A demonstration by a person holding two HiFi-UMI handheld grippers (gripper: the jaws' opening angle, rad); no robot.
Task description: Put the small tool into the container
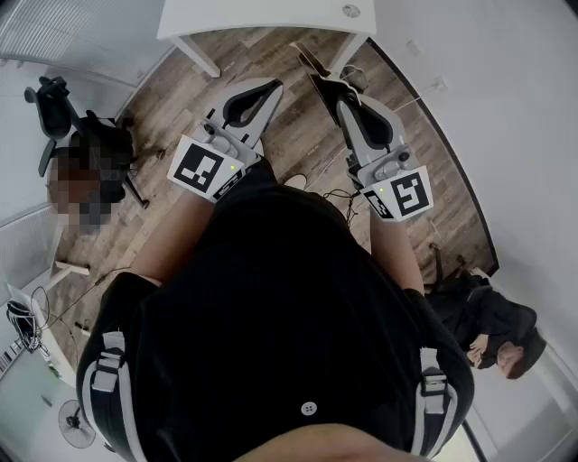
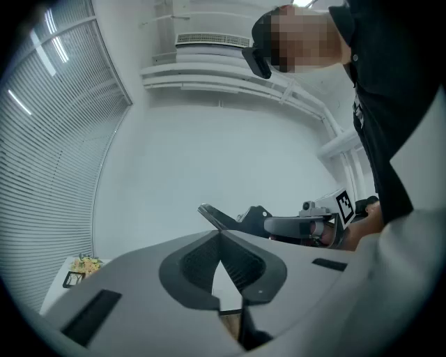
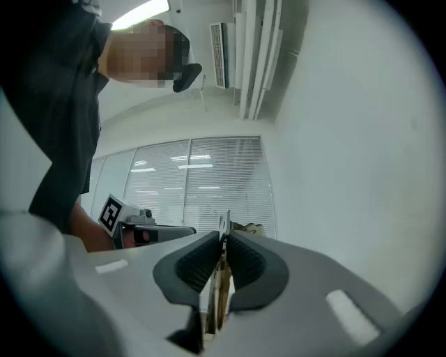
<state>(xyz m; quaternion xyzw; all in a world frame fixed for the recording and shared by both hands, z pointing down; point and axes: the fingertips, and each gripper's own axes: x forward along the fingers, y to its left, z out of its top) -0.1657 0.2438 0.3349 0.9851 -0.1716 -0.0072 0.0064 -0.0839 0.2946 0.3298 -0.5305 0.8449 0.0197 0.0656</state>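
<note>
Over the wood floor point(image 1: 291, 135), left gripper point(image 1: 269, 87) jaws closed empty, right gripper point(image 1: 318, 78) clamping small tool point(image 3: 224, 224).

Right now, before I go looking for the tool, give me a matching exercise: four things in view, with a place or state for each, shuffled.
1 left gripper
2 white table
3 black chair
4 floor fan

A top edge of the head view
B bottom-left corner of the head view
C jaws shut, nothing between them
D left side of the head view, on the wood floor

Pairs: 1-C, 2-A, 3-D, 4-B
</note>
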